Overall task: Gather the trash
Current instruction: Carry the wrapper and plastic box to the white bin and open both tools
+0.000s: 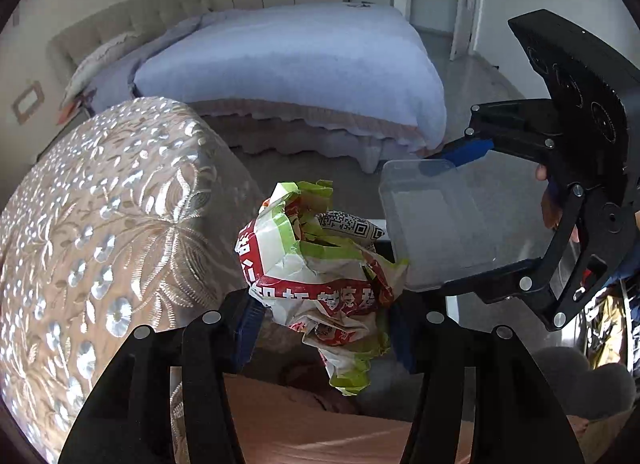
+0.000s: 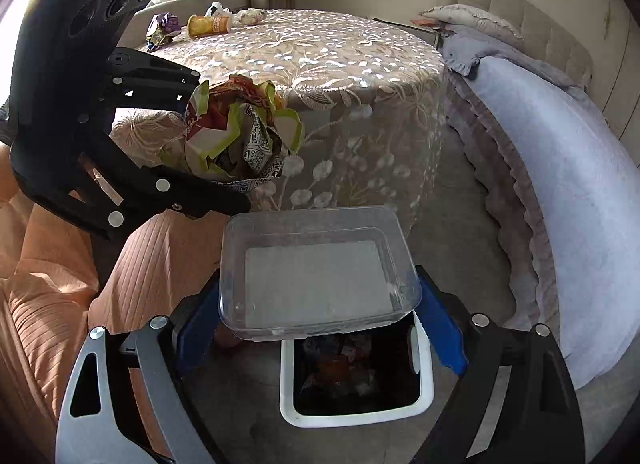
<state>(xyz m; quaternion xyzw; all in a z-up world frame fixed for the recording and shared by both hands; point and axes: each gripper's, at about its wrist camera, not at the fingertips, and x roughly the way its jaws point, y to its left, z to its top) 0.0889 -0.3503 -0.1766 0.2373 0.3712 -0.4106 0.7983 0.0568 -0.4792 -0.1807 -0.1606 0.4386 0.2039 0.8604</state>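
My left gripper (image 1: 324, 324) is shut on a crumpled green, red and white wrapper (image 1: 320, 264), held in the air beside the round table; it also shows in the right wrist view (image 2: 240, 132). My right gripper (image 2: 320, 320) is shut on a clear plastic container (image 2: 320, 276), empty, held just above a white-rimmed trash bin (image 2: 356, 412) on the floor with trash inside. In the left wrist view the container (image 1: 436, 224) sits right of the wrapper, almost touching it.
A round table with a floral cloth (image 2: 320, 56) carries a yellow cup (image 2: 208, 25), a purple wrapper (image 2: 160, 30) and other litter at its far edge. An orange sofa (image 2: 48, 284) is at left. A bed with a blue cover (image 2: 580, 204) is at right.
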